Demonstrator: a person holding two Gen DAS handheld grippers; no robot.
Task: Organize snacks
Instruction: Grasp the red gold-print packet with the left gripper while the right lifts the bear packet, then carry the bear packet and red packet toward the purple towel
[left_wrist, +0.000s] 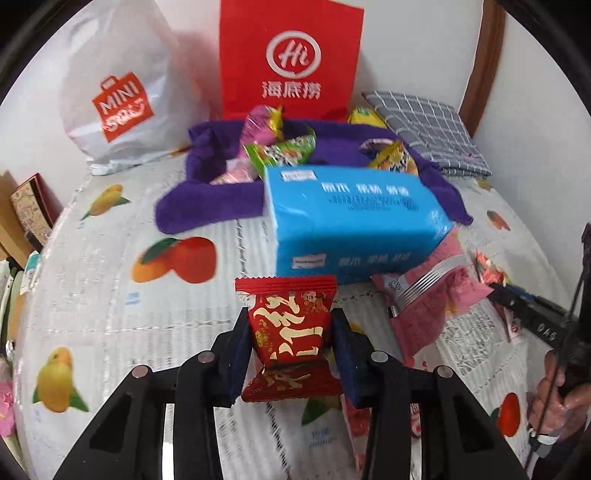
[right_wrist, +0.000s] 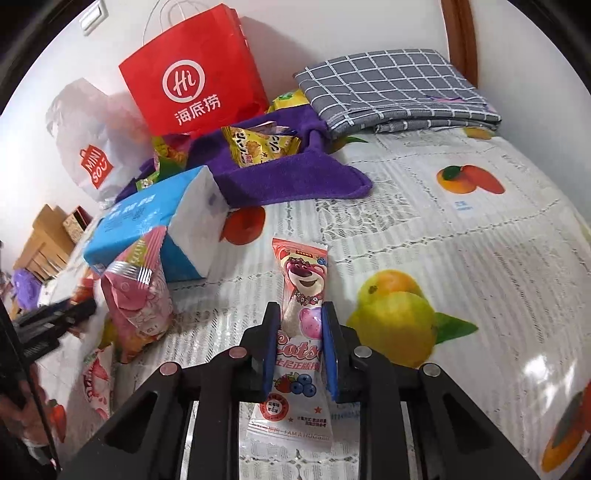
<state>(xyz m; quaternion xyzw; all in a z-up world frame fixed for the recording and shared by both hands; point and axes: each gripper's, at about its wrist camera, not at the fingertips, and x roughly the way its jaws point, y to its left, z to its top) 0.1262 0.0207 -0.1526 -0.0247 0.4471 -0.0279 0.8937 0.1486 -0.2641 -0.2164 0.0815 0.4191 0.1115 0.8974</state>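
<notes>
My left gripper (left_wrist: 291, 317) is shut on a small red snack packet (left_wrist: 288, 332) with gold print, lifted off the fruit-print tablecloth (left_wrist: 110, 314). My right gripper (right_wrist: 300, 310) is shut on a long pink-and-white snack packet (right_wrist: 304, 280) with a bear on it. A purple cloth (left_wrist: 221, 199) at the back holds several green, yellow and pink snack packets (left_wrist: 280, 147). A pink snack bag (right_wrist: 140, 295) lies between the two grippers, beside a blue tissue pack (left_wrist: 351, 218).
A red paper bag (left_wrist: 291, 55) and a white plastic shopping bag (left_wrist: 118, 92) stand against the back wall. A folded grey checked cloth (right_wrist: 391, 88) lies at the back right. More small packets (right_wrist: 96, 380) lie near the front edge. Cardboard boxes (right_wrist: 48, 240) sit beyond the table's left.
</notes>
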